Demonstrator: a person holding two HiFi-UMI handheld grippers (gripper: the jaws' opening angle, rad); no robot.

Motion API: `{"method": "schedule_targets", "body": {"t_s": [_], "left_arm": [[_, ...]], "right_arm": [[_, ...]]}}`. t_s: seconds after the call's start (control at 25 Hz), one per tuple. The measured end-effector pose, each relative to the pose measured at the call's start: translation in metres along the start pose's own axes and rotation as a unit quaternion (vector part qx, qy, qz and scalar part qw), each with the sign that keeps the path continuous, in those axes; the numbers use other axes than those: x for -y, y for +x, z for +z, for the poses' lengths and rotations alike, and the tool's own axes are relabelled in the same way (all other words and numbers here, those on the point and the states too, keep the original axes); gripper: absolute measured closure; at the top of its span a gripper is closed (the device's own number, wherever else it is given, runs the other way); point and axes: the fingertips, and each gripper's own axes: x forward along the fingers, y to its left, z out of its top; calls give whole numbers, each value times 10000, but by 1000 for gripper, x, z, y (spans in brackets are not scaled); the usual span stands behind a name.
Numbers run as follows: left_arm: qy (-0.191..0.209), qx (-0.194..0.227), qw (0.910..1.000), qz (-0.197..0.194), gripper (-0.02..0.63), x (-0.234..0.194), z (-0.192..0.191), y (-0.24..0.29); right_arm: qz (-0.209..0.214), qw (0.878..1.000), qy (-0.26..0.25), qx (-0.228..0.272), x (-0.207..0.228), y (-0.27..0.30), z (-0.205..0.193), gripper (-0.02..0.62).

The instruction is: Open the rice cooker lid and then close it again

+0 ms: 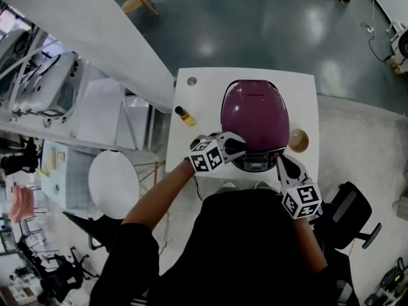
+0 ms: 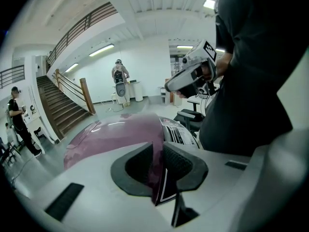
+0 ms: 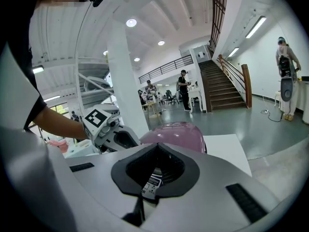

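A purple rice cooker (image 1: 255, 110) stands on the white table (image 1: 185, 146) with its lid down. Its dark control panel (image 1: 257, 164) faces me. My left gripper (image 1: 242, 146) hovers at the cooker's front left, just over the lid edge. In the left gripper view the left gripper (image 2: 158, 163) has a narrow gap between its pads, and the purple lid (image 2: 111, 137) shows through it. I cannot tell whether the pads touch it. My right gripper (image 1: 278, 161) is at the cooker's front right. In the right gripper view the right gripper (image 3: 155, 166) has its pads together over the cooker (image 3: 176, 133).
A small bottle of yellow liquid (image 1: 185, 116) stands left of the cooker, and a round wooden dish (image 1: 298, 140) lies to its right. A round white stool (image 1: 113, 183) is left of the table, a black chair (image 1: 347, 212) to the right. People stand far off in the hall.
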Motion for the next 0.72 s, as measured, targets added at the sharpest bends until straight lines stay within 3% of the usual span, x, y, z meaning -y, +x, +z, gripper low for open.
{"method": "schedule_targets", "body": {"t_s": [0.72], "left_arm": [[35,-18,10000,-30,584,-4,-5,3]], "right_arm": [[-116,9999,66,-14,-3,3,-4,595]]}}
